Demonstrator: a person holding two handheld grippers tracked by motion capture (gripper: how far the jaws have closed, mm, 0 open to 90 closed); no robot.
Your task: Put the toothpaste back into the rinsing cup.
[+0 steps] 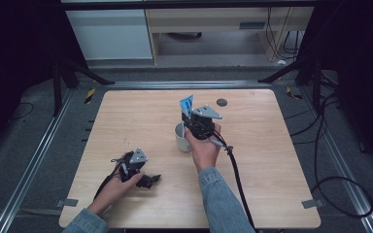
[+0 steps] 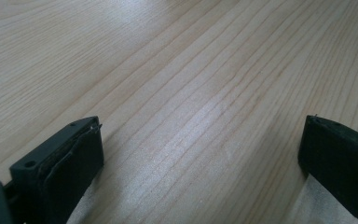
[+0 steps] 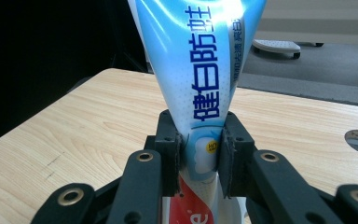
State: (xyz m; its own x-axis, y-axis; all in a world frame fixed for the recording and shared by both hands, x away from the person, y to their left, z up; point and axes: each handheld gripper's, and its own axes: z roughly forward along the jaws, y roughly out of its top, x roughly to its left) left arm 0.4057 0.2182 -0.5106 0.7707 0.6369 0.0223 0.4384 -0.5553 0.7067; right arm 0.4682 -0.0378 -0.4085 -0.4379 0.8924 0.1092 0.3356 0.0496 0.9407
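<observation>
Toothpaste tube, light blue and white soft plastic with dark blue Chinese lettering (image 3: pixel 200 70), held upright in the right gripper (image 3: pixel 199 156), jaws clamped on its lower body, flat crimped end up. In the high view the tube (image 1: pixel 187 104) sticks up just behind the white ceramic mug (image 1: pixel 180 137) at table centre, and the right gripper (image 1: pixel 194 119) is above the mug's right rim, hand wrapped round it. Tube's red-printed lower end drops toward a white rim in the right gripper view; whether it is inside the mug, cannot tell. Left gripper (image 1: pixel 148 180) near-left of the mug, well apart, low over the light wood table (image 1: pixel 262 194). Left gripper (image 2: pixel 200 154) jaws spread wide, bare wood grain between them, nothing held. Small dark round disc (image 1: pixel 222 102) lies on the table beyond the mug, to its right, near the far edge.
</observation>
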